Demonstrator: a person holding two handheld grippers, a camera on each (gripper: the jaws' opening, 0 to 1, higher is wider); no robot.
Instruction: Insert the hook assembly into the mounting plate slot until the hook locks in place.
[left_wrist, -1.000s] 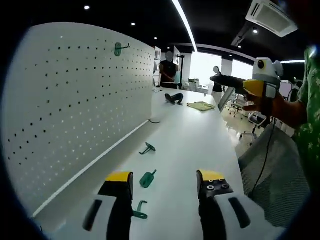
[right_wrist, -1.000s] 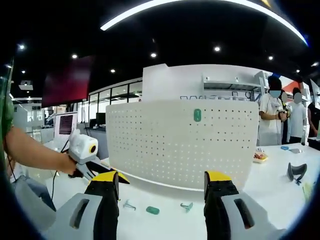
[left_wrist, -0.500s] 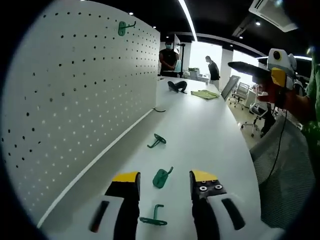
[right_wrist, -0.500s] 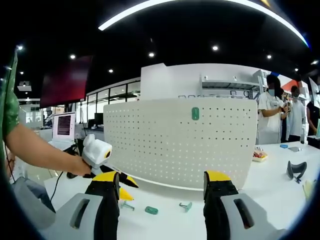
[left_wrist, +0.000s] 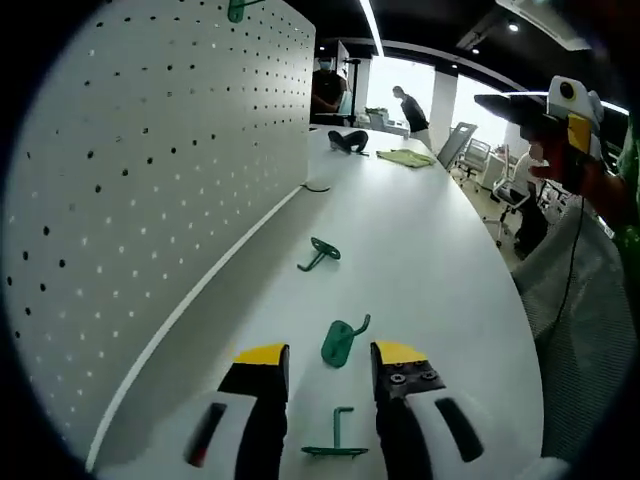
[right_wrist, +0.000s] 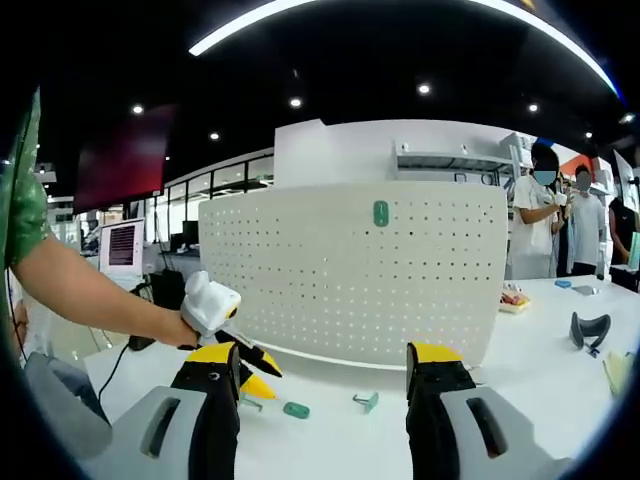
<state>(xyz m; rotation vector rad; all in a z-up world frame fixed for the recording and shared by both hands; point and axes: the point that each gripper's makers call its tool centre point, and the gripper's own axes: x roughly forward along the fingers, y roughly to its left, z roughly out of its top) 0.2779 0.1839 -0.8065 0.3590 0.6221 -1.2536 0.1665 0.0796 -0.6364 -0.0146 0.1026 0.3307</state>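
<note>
A white pegboard (left_wrist: 150, 200) (right_wrist: 350, 270) stands upright on the white table (left_wrist: 430, 270). One green hook (right_wrist: 381, 213) (left_wrist: 236, 10) hangs high on it. Three loose green hooks lie on the table: a far hook (left_wrist: 320, 253), a middle hook (left_wrist: 343, 341) just ahead of my left gripper's tips, and a near hook (left_wrist: 335, 442) between its jaws. My left gripper (left_wrist: 330, 355) (right_wrist: 262, 375) is open and low over the table. In the right gripper view two hooks (right_wrist: 296, 409) (right_wrist: 365, 401) lie below the board. My right gripper (right_wrist: 323, 360) (left_wrist: 505, 103) is open, held high and away from the table.
A black object (left_wrist: 348, 140) (right_wrist: 588, 330) and a green cloth (left_wrist: 405, 157) lie at the table's far end, with a thin cable (left_wrist: 315, 187) by the board's foot. People stand beyond. Office chairs (left_wrist: 485, 160) line the table's open edge.
My left gripper has dropped and moved forward toward the loose hooks, its jaws a little narrower. In the right gripper view it has come closer to the hooks. The right gripper has barely moved.
</note>
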